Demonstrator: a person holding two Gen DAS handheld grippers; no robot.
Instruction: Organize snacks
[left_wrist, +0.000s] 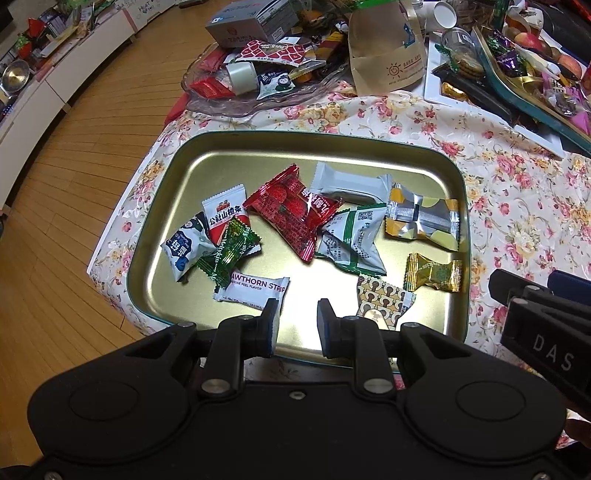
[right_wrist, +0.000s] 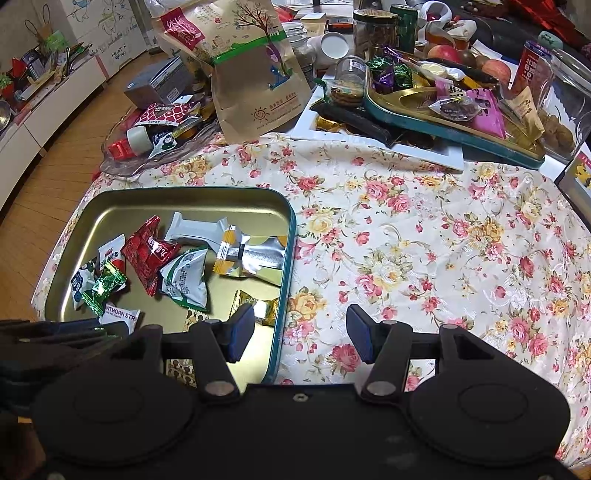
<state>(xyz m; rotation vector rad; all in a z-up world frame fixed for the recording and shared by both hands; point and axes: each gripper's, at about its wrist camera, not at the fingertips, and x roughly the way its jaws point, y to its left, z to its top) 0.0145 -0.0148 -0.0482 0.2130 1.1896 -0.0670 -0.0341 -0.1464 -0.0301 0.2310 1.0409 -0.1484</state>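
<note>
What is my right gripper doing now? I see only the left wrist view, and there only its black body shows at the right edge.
Observer: The right gripper is open, and nothing is between its jaws.
Operator: Where is it, over the tin?
Observer: Partly. Seen from its own camera, the tin's right rim runs between its fingers: one finger is over the tin, the other over the flowered cloth.
Operator: What stands at the far right, past my picture's edge?
Observer: A glass jar, at the back right next to the loaded tray.
</note>
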